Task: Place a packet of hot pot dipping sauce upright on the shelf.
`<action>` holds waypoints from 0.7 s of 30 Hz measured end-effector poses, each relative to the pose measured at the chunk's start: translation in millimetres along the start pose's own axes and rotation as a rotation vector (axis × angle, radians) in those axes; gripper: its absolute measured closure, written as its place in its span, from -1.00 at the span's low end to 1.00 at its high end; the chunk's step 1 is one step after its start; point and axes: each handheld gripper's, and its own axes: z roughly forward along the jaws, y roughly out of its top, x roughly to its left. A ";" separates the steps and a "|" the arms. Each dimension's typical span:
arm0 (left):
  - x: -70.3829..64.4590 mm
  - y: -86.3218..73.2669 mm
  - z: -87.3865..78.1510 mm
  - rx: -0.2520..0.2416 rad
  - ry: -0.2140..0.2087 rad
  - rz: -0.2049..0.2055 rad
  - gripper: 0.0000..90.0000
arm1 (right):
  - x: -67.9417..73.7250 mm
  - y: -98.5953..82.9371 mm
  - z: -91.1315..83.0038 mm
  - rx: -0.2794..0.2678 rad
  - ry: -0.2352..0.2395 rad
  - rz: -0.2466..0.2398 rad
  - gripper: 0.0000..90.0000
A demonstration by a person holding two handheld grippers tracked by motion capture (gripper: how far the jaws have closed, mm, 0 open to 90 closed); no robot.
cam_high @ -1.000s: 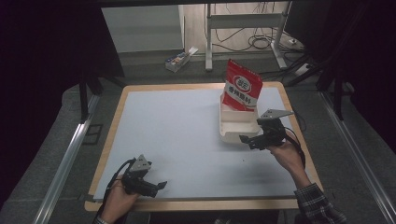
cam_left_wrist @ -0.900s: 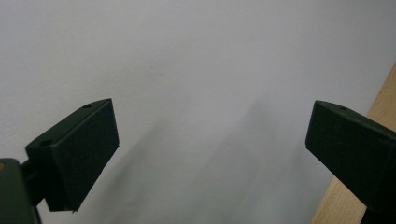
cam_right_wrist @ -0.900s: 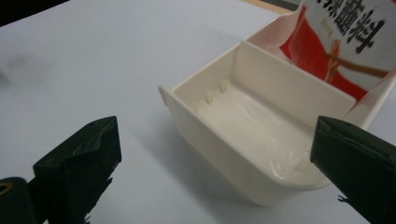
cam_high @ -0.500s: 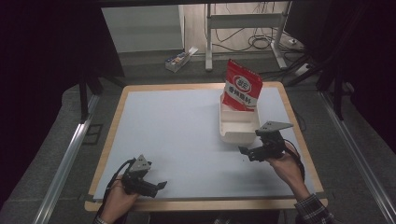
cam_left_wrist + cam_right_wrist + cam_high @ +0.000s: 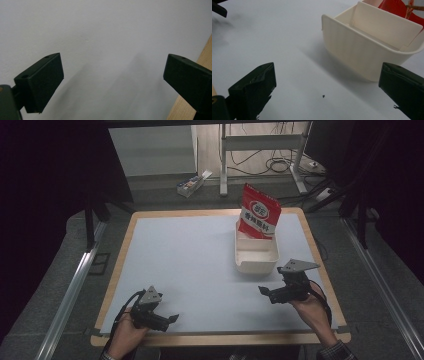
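Both hands low, left gripper (image 5: 172, 319) and right gripper (image 5: 261, 291) fingers spread wide.

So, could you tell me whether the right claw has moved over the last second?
Yes. In the high view the right claw has drawn back from the white bin toward the table's near edge, and now sits apart from it, open and empty.
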 end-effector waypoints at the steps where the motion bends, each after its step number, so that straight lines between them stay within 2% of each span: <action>1: 0.0 0.0 0.0 0.000 0.000 0.000 -0.94 | 0.6 -0.8 -1.2 -0.001 -0.002 -0.003 -0.97; 21: -0.5 0.0 0.2 0.001 0.000 0.004 -0.94 | 4.3 -30.8 -22.1 -0.013 -0.034 0.025 -0.98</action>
